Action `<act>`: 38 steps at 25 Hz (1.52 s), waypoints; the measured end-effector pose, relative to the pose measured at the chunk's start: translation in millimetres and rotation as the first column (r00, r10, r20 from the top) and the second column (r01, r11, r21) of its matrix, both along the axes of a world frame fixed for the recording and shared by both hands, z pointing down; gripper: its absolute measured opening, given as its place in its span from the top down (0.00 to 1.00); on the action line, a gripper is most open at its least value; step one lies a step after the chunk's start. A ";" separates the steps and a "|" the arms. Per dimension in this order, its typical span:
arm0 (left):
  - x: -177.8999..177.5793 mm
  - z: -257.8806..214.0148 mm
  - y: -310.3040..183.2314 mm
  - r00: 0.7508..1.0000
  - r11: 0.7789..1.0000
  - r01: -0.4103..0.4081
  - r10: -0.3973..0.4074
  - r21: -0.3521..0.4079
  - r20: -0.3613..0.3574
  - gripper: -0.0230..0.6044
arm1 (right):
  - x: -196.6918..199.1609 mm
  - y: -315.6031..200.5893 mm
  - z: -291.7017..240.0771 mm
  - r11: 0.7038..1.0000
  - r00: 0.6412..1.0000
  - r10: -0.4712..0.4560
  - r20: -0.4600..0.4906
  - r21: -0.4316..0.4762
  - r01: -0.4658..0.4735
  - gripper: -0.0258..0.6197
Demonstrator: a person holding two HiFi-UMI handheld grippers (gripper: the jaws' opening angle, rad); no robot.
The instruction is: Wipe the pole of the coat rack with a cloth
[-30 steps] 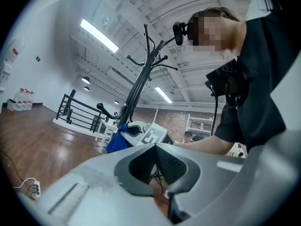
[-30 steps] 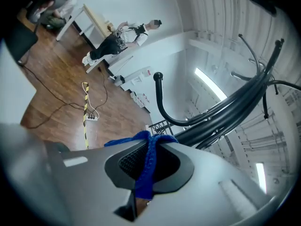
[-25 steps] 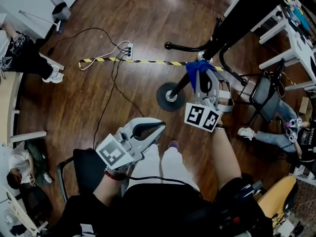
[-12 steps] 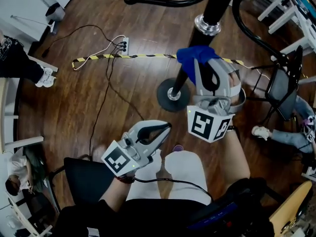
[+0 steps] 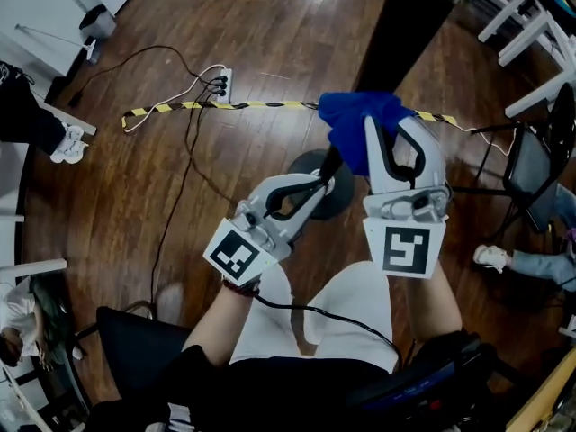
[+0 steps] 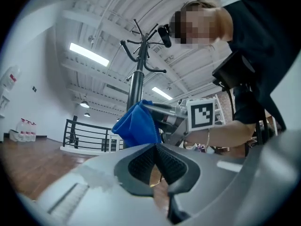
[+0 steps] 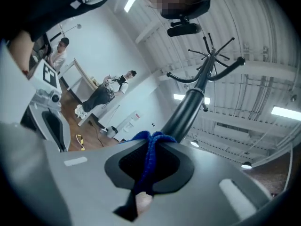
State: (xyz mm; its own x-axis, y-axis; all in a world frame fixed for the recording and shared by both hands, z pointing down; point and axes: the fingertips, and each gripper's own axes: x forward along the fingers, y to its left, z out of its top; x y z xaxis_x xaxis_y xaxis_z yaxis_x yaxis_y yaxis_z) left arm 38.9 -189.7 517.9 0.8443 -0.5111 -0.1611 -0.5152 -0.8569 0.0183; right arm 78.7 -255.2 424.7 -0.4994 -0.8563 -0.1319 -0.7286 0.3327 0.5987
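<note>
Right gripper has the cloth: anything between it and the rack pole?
Nothing visible. The blue cloth, clamped in the right gripper, sits directly at the pole with no object between them.

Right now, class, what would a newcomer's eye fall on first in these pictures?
First comes the bright blue cloth, pinched in the right gripper and held at the coat rack's black pole, upper centre of the head view. Next comes the left gripper, shut and empty, lower left of the cloth and overlapping the rack's round base.
</note>
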 end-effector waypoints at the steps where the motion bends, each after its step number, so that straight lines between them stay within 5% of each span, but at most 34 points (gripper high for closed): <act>1: 1.7 15.2 -4.3 1.000 1.000 -0.002 0.002 0.010 0.004 0.95 | 0.5 -1.0 9.9 1.000 0.999 -0.013 0.037 -0.004 0.013 0.92; 8: 8.3 121.6 -29.0 1.000 0.999 -0.003 0.002 0.042 0.027 0.96 | 4.1 -3.7 76.4 0.998 0.973 -0.067 0.219 0.017 0.065 0.92; 19: 6.2 226.8 -46.8 0.998 0.999 0.035 -0.033 -0.022 0.057 0.96 | 5.1 -7.6 163.5 0.996 0.966 -0.068 0.249 -0.031 0.078 0.92; 22: -0.5 240.6 -51.6 0.999 0.997 0.047 -0.045 -0.056 0.023 0.96 | 5.0 -7.0 190.8 0.997 0.967 -0.053 0.248 -0.044 0.066 0.92; 28: -13.9 243.3 -62.8 0.993 0.996 0.083 -0.084 0.021 0.080 0.96 | 2.0 -8.1 250.6 0.995 0.977 -0.007 0.213 -0.095 0.028 0.92; 31: -7.3 248.6 -60.2 0.985 0.996 0.076 -0.083 0.050 0.152 0.96 | 21.4 -10.1 290.4 0.992 0.974 0.071 0.217 -0.122 -0.045 0.92; 34: -2.4 247.9 -56.8 0.990 0.997 0.063 -0.067 0.036 0.123 0.96 | 57.4 -20.5 338.9 0.965 0.938 0.203 0.280 -0.217 -0.144 0.92; 38: 5.0 238.7 -57.6 0.996 0.998 0.059 -0.061 0.024 0.066 0.96 | 57.1 -15.5 356.3 0.968 0.930 0.113 0.350 -0.248 -0.024 0.92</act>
State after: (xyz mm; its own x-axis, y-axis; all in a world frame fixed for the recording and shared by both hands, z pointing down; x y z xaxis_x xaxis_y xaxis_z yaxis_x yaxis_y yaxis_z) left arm 43.9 -247.3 756.6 0.8215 -0.5581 -0.1169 -0.5651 -0.8242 -0.0362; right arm 135.9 -270.7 781.0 -0.3954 -0.9149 -0.0814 -0.9053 0.3733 0.2027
